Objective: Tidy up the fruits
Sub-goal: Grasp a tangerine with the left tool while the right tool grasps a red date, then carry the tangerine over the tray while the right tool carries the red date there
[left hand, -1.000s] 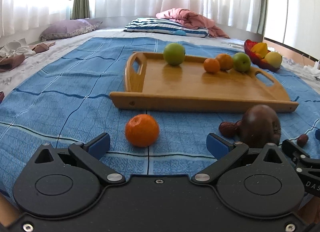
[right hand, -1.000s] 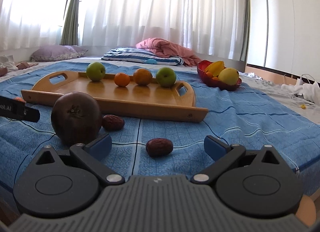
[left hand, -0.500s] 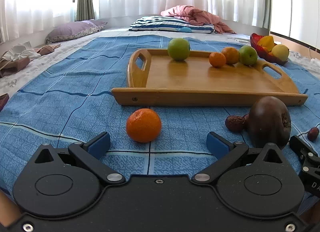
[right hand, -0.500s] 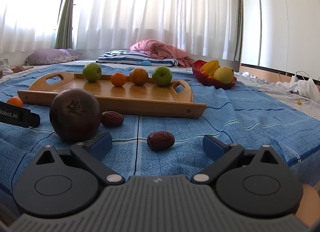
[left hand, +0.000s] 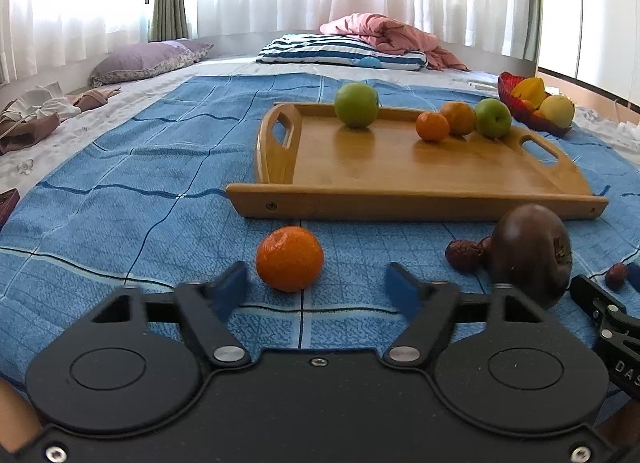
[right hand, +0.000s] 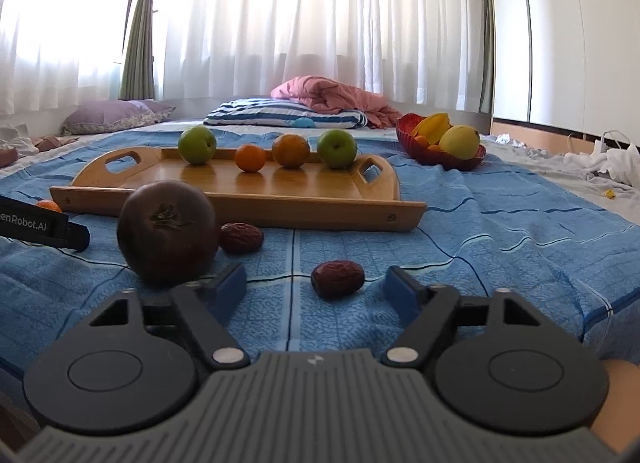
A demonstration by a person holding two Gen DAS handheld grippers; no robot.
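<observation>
Before the wooden tray [left hand: 412, 205], on the blue bedspread [left hand: 120, 191], a loose mandarin [left hand: 289, 258] lies ahead of our left gripper [left hand: 320, 283], whose jaws stand open and empty. Our right gripper [right hand: 316, 289] is likewise open, facing a date [right hand: 338, 278] beside the dark round fruit [right hand: 168, 230]. We advise centring each fruit before closing gently. Legible lettering: "enRobot.AI", "DAS".

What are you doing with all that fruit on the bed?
Sorting fruit onto the wooden tray, which has two green apples and two oranges along its back edge. The left gripper, jaws open, points at a loose orange mandarin on the blue blanket. The right gripper, also open, faces a small brown date. Nothing is held.
</observation>
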